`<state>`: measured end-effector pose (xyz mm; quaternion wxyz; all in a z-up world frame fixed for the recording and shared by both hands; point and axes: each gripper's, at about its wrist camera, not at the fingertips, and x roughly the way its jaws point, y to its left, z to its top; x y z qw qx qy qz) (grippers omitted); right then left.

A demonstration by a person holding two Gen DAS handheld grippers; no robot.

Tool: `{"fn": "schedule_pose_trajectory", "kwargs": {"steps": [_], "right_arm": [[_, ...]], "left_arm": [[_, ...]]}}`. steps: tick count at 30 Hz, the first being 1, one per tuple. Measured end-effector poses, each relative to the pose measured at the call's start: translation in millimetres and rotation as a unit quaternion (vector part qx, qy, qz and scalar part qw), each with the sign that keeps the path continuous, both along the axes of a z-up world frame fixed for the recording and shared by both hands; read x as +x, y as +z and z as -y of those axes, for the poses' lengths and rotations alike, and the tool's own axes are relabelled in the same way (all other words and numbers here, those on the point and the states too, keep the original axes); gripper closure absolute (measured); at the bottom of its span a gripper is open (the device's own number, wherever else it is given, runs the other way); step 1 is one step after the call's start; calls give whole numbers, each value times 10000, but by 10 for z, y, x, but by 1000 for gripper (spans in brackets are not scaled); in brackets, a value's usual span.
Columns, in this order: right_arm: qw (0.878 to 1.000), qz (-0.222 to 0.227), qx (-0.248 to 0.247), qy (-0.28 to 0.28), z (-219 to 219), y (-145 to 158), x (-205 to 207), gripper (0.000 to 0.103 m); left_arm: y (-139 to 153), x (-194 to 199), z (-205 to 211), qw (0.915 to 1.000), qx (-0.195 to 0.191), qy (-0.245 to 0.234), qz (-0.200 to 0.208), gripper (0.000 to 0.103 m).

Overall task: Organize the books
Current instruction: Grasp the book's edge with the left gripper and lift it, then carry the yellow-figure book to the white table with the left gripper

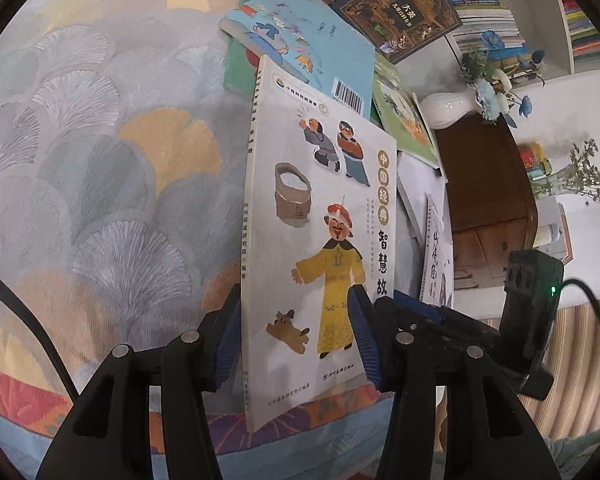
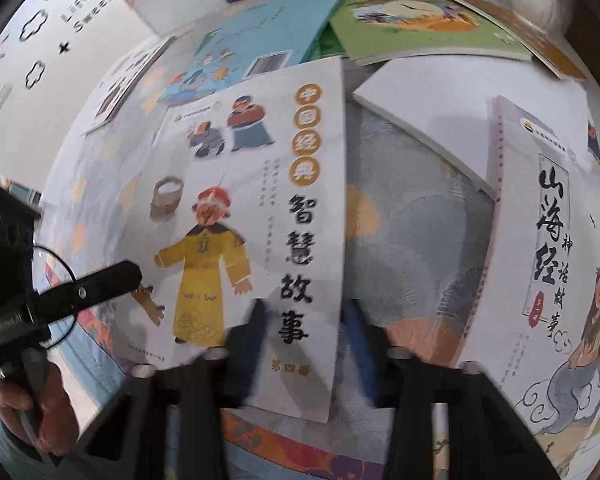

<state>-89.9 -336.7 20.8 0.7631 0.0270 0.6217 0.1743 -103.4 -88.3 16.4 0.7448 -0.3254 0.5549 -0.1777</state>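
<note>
Left gripper point(image 1: 298, 336) low centre of left wrist frame, fingers pointing up-frame, blue pads point(image 1: 226, 344) clamped across the spine edge of the white storybook point(image 1: 320, 220) with the yellow-robed figure; book lifted, tilted, cover toward right of frame. Right gripper point(image 2: 304, 332) low centre of right wrist frame, motion-blurred; fingers either side of the same book's right edge, grip or gap: cannot tell. Left hand point(image 2: 32, 412) at lower left of that frame around the tool handle. Patterned quilt point(image 1: 100, 160) beneath. Blue book point(image 1: 300, 48) and green book point(image 1: 408, 120) lying up-frame of the held one; mermaid-cover book point(image 2: 548, 264) at right. White vase point(image 1: 448, 108) with blue flowers on wooden cabinet point(image 1: 484, 184), upper right.
</note>
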Motion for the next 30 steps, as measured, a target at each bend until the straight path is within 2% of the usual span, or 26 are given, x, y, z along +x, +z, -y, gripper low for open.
{"fn": "schedule_pose_trajectory", "kwargs": {"steps": [4,7,8,9,12,13,14,16,19,21,25,28,29,30], "right_arm": [[9999,127,-3,25,9,-11,-33,70],[9997,15,211,-112,88,-31,-30,70],[9994,-15,296,-155,108,-31,-43,70],[9990,-68,398,-210,138,-39,-35,70],[9971,-210,640,-365,234,-59,-13,70],[9968,-229,668,-379,246,-60,-15,70],[9967,-239,681,-381,262,-58,-15,70],[9967,-235,681,-373,272,-52,-24,70],[9972,-202,649,-305,268,-41,-50,70],[9972,-199,660,-305,269,-33,-49,70],[9964,-255,741,-320,275,-39,-34,70],[9928,-559,986,-390,373,-55,36,67],[9901,-709,1132,-434,404,-67,60,60],[9835,-964,1431,-545,486,-88,79,53]], "left_arm": [[14,-24,-9,9999,-76,124,-21,56],[252,-94,-28,9949,-845,201,519,57],[322,-109,-7,9937,-903,154,638,58],[388,-114,37,9935,-869,58,733,58],[468,-99,202,9959,-214,-172,861,64],[421,-87,234,9968,75,-150,775,74],[371,-80,234,9973,207,-89,696,83],[284,-89,215,9980,301,7,549,92],[158,-132,222,9990,331,-6,312,92],[94,-184,249,9997,135,-38,180,92],[94,-216,248,9992,-265,203,201,92],[57,-168,159,9934,-1041,484,2,92],[23,-142,113,9882,-1413,588,-123,92],[3,-127,95,9843,-1628,655,-203,92]]}}
